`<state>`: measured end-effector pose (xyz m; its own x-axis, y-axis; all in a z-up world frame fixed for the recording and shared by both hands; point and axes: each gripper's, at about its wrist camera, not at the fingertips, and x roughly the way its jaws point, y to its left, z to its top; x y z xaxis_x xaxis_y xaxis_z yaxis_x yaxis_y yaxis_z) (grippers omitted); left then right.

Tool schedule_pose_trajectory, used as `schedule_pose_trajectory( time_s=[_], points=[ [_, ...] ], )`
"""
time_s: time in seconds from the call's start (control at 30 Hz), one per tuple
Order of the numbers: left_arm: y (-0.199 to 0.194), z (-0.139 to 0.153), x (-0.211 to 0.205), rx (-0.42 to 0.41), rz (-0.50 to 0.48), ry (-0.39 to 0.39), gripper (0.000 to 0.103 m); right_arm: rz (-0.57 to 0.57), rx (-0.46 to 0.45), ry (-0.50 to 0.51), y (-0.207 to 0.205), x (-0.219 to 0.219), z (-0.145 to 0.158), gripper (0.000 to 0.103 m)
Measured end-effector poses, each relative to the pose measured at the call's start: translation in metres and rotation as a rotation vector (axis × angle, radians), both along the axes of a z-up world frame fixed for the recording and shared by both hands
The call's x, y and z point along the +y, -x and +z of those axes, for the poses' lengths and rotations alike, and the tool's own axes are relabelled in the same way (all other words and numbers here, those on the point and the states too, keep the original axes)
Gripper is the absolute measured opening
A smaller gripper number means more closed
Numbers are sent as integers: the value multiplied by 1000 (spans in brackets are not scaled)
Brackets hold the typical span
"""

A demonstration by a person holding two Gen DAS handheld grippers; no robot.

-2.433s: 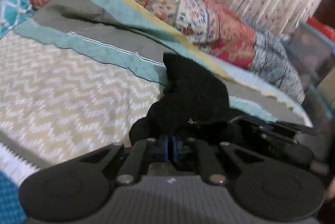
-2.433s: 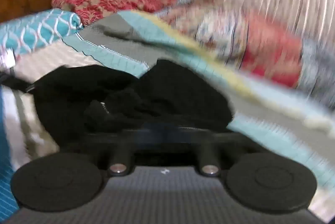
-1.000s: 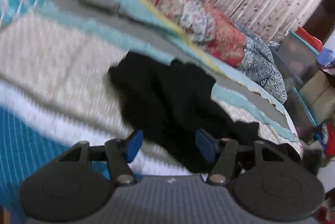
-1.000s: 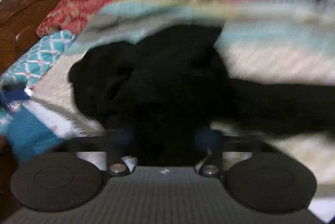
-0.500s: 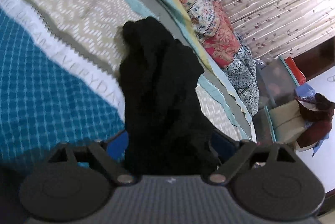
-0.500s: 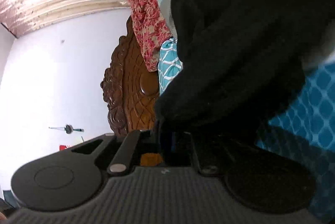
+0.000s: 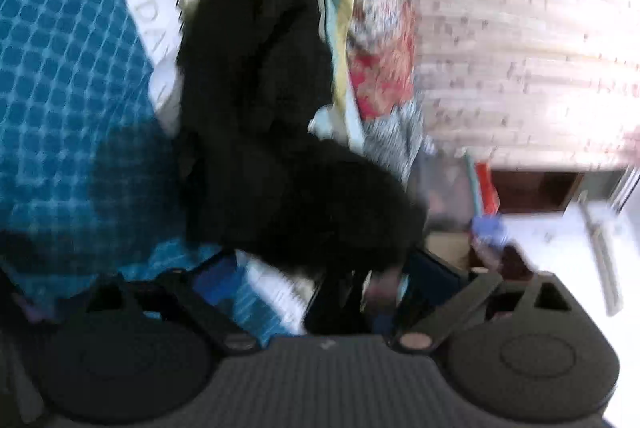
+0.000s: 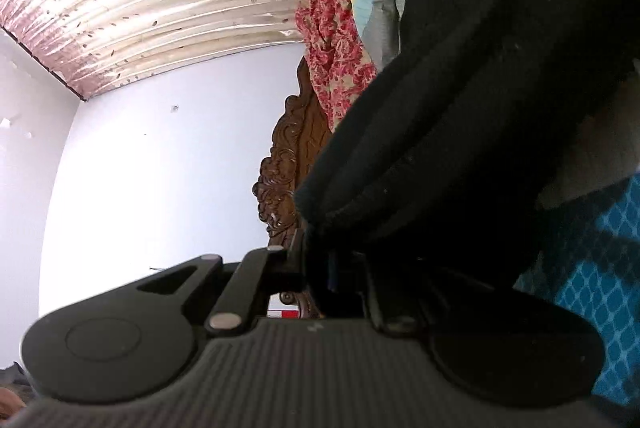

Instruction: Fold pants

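Observation:
The black pants lie bunched in a long heap across the patterned bedspread. In the blurred left wrist view my left gripper is open, its blue-padded fingers spread either side of the near end of the pants. In the right wrist view, rolled on its side, the pants fill the upper right. My right gripper is shut on a folded edge of the black cloth, which hides the fingertips.
Patterned pillows and a curtain lie beyond the pants. Boxes and clutter stand beside the bed. A carved wooden headboard and white wall show in the right wrist view.
Both cameras have rolled sideways. My left gripper opened and let go of the pants; it now sits at their near end. My right gripper closed on the pants' edge and keeps its hold.

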<state>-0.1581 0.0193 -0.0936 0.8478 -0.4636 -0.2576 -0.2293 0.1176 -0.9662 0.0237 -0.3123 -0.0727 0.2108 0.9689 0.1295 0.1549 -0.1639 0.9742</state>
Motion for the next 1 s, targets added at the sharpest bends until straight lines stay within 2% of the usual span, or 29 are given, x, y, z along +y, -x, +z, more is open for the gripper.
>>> schedule_pose_trajectory(
  time_s=[0.07, 0.13, 0.2, 0.23, 0.27, 0.33, 0.37, 0.4, 0.47, 0.5, 0.57, 0.67, 0.77, 0.87, 1.0],
  points=[
    [-6, 0, 6, -12, 46, 30, 100, -2, 28, -20, 1, 1, -1, 14],
    [-11, -2, 9, -16, 73, 35, 91, 16, 47, -37, 2, 0, -3, 14],
    [-16, -8, 11, -13, 76, 33, 43, 56, 55, -45, 4, 1, -6, 14],
    [-18, -13, 12, -8, 75, 41, 35, 76, 58, -42, 5, 5, -7, 14],
    [-17, -15, 13, -5, 84, 43, 20, 86, 60, -20, 4, 7, -7, 14],
    [-14, -9, 21, 5, 107, -25, 18, 96, 72, 35, -1, 11, -9, 14],
    [-10, -2, 27, -3, 121, -76, 17, 103, 74, 75, -5, 13, -9, 21],
    [-6, 4, 32, -16, 137, -113, 16, 106, 65, 127, -9, 16, -6, 43],
    [1, 19, 47, -46, 173, -163, 16, 91, 39, 272, -20, 15, 0, 74],
    [5, 25, 53, -53, 189, -180, 16, 79, 26, 327, -25, 15, 3, 74],
    [12, 34, 66, -68, 222, -212, 16, 80, -21, 373, -37, 3, 2, 74],
    [22, 41, 80, -67, 262, -227, 16, 10, -69, 464, -51, -18, 8, 74],
    [31, 41, 91, -56, 267, -225, 16, -96, -109, 560, -62, -56, 11, 74],
    [35, 45, 92, -65, 255, -237, 16, -214, -109, 660, -67, -105, 7, 74],
    [29, 53, 88, -54, 240, -261, 16, -372, -112, 763, -65, -140, 7, 73]
  ],
)
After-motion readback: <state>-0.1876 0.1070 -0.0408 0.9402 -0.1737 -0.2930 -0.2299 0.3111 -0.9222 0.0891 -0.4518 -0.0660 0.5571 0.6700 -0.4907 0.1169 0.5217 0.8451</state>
